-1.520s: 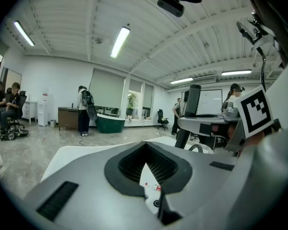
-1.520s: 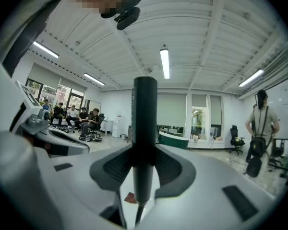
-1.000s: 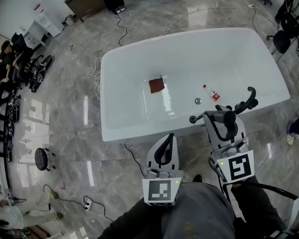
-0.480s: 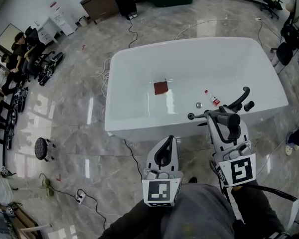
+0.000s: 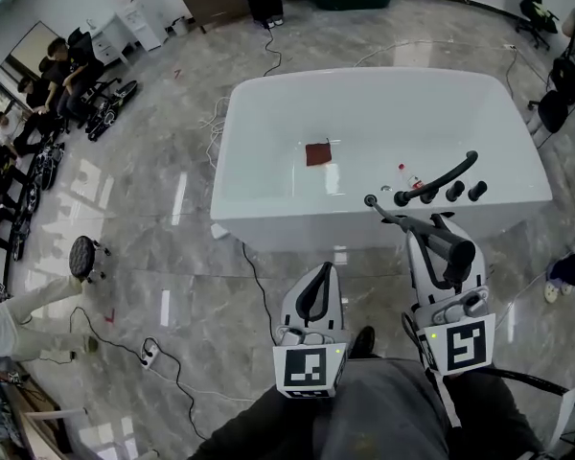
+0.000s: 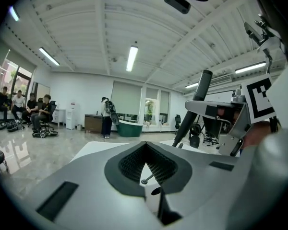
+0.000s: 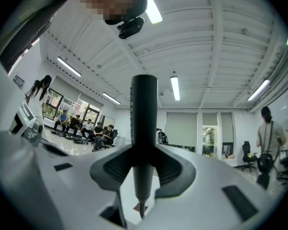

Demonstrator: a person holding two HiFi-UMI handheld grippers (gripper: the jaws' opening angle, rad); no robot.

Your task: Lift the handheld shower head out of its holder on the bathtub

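Now the shower head (image 5: 455,249) is gripped in the right claw (image 5: 433,238), with its thick dark end toward the person and its slim tip reaching back over the bathtub (image 5: 287,233) rim. A second ago it stood hard against the curved spout (image 5: 436,180) and knobs on that rim. Since then both claws have drawn back and the tub has receded in the head view, so the shower head is clear of the fittings. The lift out of the holder is therefore judged done.

The right gripper view alone shows the grip: the shower head (image 7: 144,128) stands upright as a dark rod, and the jaws close on either side of it, held fairly wide by its thickness. Only the head view places it relative to the tub.

The left gripper view shows the left claw (image 6: 145,145) with its jaw tips together and nothing between them. It also shows the rod (image 6: 201,87) from the side, in the neighbouring claw.
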